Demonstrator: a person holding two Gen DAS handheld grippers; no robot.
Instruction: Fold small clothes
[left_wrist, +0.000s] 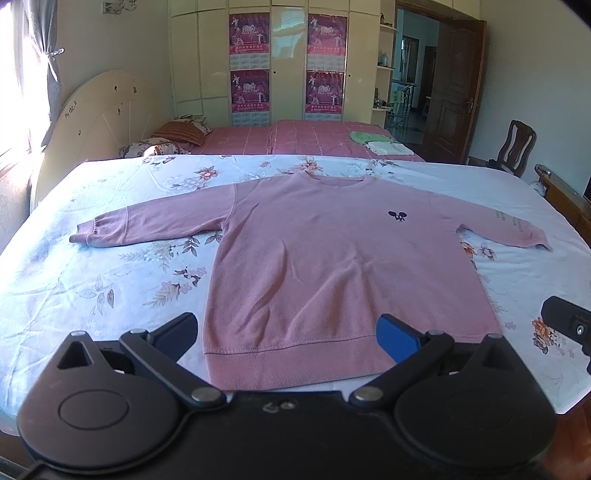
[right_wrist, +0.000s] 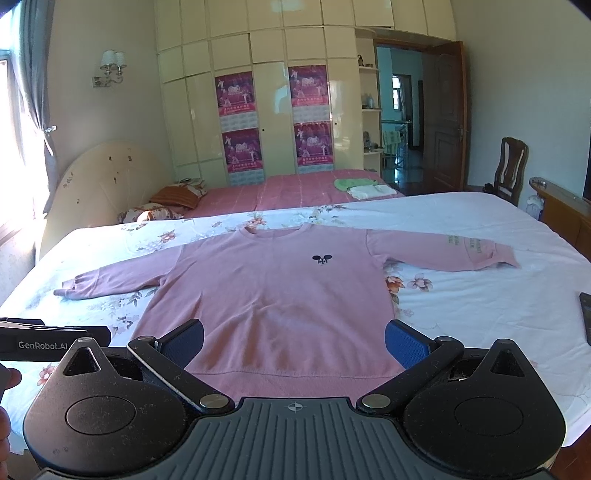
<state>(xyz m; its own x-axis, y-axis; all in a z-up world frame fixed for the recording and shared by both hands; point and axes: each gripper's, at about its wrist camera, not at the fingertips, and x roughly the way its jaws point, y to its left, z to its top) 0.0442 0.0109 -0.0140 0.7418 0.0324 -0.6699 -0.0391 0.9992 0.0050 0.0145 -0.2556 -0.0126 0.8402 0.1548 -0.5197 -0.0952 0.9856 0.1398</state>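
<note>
The left tongs (left_wrist: 288, 334) were spread wide, blue-padded fingers (left_wrist: 397, 338) well apart and gripping nothing. The right tongs (right_wrist: 294, 341) stood equally wide and empty. Both pointed forward at a similar low height, side by side. Part of a hand (right_wrist: 5, 424) showed at the right view's left edge

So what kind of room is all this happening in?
A home bedroom, it seems: a bed with a floral sheet holding a pink sweater, a second bed with pillows, and a tall wardrobe behind.
</note>
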